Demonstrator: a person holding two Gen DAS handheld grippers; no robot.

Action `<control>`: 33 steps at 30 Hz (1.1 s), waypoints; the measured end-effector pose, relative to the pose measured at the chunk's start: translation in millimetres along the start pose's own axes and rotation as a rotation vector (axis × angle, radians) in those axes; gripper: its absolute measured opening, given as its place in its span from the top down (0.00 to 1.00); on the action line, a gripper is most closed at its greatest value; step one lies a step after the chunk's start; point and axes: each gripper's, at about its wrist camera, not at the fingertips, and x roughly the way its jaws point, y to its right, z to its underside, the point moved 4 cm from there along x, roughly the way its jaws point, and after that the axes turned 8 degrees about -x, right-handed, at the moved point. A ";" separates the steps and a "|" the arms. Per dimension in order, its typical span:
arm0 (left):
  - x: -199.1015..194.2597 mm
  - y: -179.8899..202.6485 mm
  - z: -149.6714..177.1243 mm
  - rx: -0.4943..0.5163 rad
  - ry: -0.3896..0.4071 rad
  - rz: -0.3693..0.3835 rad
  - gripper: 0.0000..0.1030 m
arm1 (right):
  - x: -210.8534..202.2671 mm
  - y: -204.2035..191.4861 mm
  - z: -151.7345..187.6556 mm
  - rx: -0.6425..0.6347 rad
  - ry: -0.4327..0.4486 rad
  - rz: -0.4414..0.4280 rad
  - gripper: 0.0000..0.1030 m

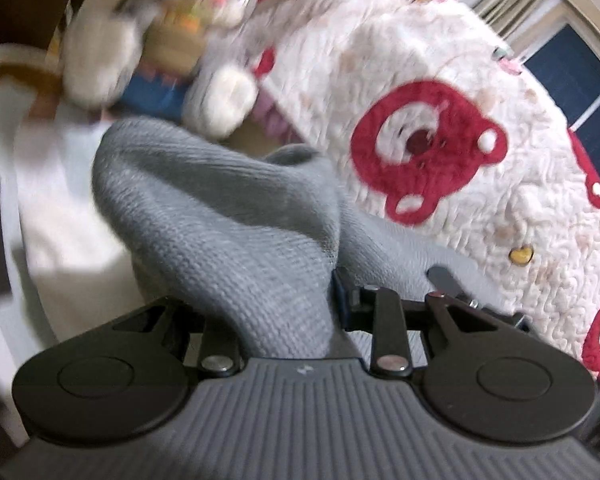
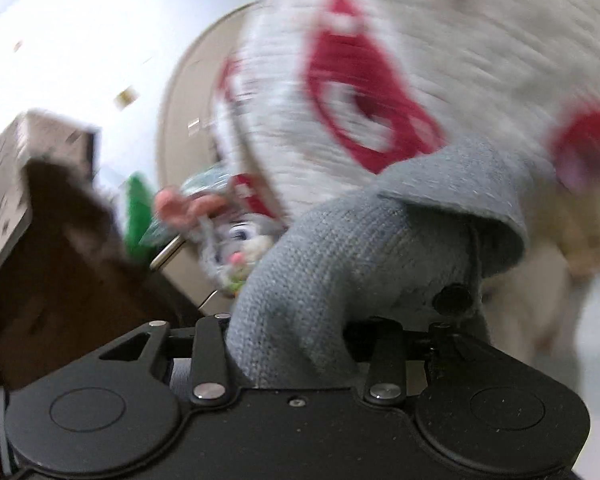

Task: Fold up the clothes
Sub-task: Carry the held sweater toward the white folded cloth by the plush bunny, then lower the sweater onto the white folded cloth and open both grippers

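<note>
A grey knitted garment (image 1: pixel 220 208) bulges up out of my left gripper (image 1: pixel 288 320), which is shut on it; the fingertips are buried in the cloth. In the right wrist view the same grey knit (image 2: pixel 340 240) drapes over my right gripper (image 2: pixel 296 344), which is also shut on it, with a black button (image 2: pixel 452 298) showing on the fabric. Both pieces hang lifted above a white quilt with red bear faces (image 1: pixel 432 148). The rest of the garment is out of sight.
A grey and white plush toy (image 1: pixel 204 40) lies at the head of the bed, also blurred as the plush toy (image 2: pixel 236 248) in the right view. White cloth (image 1: pixel 60 184) lies at left. A window with curtains (image 1: pixel 572 60) is at right. A brown box (image 2: pixel 40 200) stands at left.
</note>
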 end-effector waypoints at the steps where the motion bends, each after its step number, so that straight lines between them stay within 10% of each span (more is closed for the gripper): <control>1: -3.1 3.7 -12.0 -0.001 0.015 0.008 0.73 | 7.1 -11.5 -12.0 -0.033 0.005 -0.023 0.58; 9: -52.7 39.4 -105.2 0.054 0.166 0.111 0.73 | 44.1 -92.8 -89.7 -0.212 0.071 -0.220 0.59; 13: -55.1 15.2 -92.1 0.060 0.073 0.084 0.72 | 34.0 -58.0 -24.9 -0.094 -0.028 -0.131 0.57; 19: -1.6 -99.4 5.3 0.023 -0.141 -0.269 0.72 | 17.6 -6.4 73.0 0.083 -0.175 0.004 0.52; 21: 0.2 -112.0 13.2 0.026 -0.144 -0.279 0.70 | 11.8 10.5 105.8 0.142 -0.223 0.048 0.45; 23: -7.1 -104.5 4.7 0.017 -0.115 -0.235 0.69 | 5.5 26.9 137.4 0.199 -0.271 0.091 0.42; 33: -68.5 -106.0 -17.5 0.096 0.163 -0.289 0.60 | -32.3 75.7 82.3 0.220 -0.220 0.077 0.27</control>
